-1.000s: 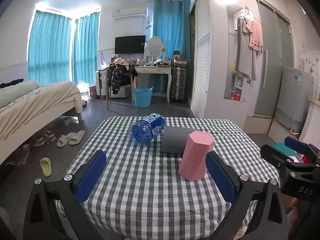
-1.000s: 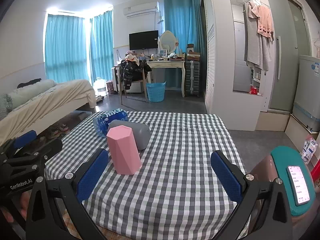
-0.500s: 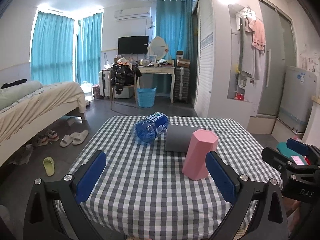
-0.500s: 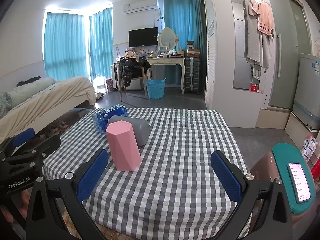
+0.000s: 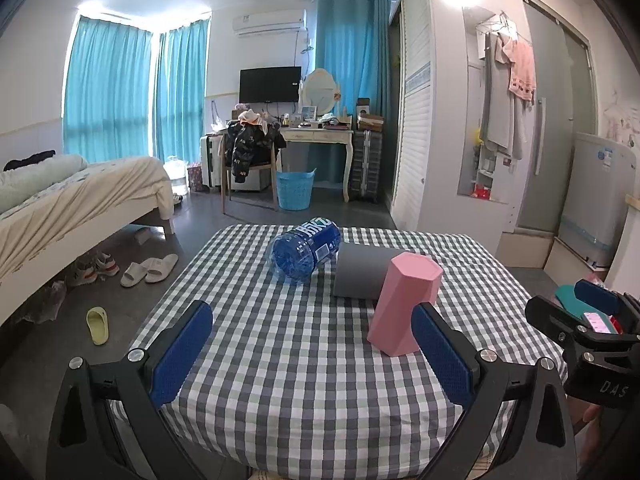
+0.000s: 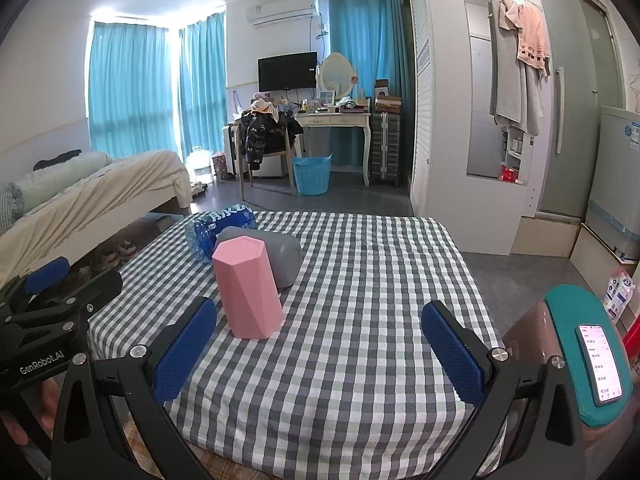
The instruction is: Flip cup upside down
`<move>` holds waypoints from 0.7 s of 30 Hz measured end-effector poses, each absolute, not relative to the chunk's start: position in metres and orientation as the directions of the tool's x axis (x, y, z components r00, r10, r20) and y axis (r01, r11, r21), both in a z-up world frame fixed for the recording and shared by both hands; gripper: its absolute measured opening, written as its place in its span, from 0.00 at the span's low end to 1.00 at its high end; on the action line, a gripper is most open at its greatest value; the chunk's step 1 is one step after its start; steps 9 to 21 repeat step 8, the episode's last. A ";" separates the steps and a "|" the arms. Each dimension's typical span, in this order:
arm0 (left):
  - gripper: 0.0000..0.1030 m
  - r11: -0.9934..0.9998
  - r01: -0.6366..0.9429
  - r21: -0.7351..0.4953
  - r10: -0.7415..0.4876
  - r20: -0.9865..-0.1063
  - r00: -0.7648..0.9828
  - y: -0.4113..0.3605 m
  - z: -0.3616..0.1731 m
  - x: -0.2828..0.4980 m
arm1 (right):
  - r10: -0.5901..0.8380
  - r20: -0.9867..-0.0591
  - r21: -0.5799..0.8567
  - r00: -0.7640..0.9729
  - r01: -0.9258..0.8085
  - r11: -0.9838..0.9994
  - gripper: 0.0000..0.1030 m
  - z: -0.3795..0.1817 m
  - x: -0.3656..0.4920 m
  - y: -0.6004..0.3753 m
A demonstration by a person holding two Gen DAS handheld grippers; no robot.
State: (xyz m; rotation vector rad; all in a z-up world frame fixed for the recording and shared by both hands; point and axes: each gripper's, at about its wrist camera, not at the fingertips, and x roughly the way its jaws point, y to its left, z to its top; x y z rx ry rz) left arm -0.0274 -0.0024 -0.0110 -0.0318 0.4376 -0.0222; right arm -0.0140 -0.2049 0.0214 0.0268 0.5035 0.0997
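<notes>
Left wrist view shows the left tool with its blue pads spread wide apart, holding nothing, above the near edge of the table, which is covered in a grey-and-white checked cloth. The pink cup stands near the table's middle, slightly toward the right edge, its mouth hidden from here. Just behind it a grey cup lies on its side, and a blue bottle lies beside that toward the far edge. Right wrist view has the right tool likewise parted and empty. Beyond the table are a bed, teal curtains, a desk and a blue basket.
</notes>
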 end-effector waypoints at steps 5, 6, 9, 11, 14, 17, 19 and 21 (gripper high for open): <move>1.00 1.000 -0.002 -0.028 -0.010 -0.421 0.907 -0.002 -0.012 -0.027 | 0.103 -0.488 0.050 0.867 -0.090 0.995 1.00 0.019 -0.014 -0.203; 1.00 1.000 -0.009 -0.026 -0.003 -0.417 0.909 -0.002 -0.012 -0.028 | 0.104 -0.489 0.050 0.866 -0.091 0.995 1.00 0.018 -0.014 -0.203; 1.00 1.000 -0.002 -0.027 -0.010 -0.414 0.910 -0.002 -0.012 -0.028 | 0.106 -0.491 0.050 0.865 -0.093 0.994 1.00 0.017 -0.014 -0.203; 1.00 1.000 -0.002 -0.027 -0.010 -0.414 0.910 -0.002 -0.012 -0.028 | 0.106 -0.491 0.050 0.865 -0.093 0.994 1.00 0.017 -0.014 -0.203; 1.00 1.000 -0.002 -0.027 -0.010 -0.414 0.910 -0.002 -0.012 -0.028 | 0.106 -0.491 0.050 0.865 -0.093 0.994 1.00 0.017 -0.014 -0.203; 1.00 1.000 -0.002 -0.027 -0.010 -0.414 0.910 -0.002 -0.012 -0.028 | 0.106 -0.491 0.050 0.865 -0.093 0.994 1.00 0.017 -0.014 -0.203; 1.00 1.000 -0.002 -0.027 -0.010 -0.414 0.910 -0.002 -0.012 -0.028 | 0.106 -0.491 0.050 0.865 -0.093 0.994 1.00 0.017 -0.014 -0.203; 1.00 1.000 -0.002 -0.027 -0.010 -0.414 0.910 -0.002 -0.012 -0.028 | 0.106 -0.491 0.050 0.865 -0.093 0.994 1.00 0.017 -0.014 -0.203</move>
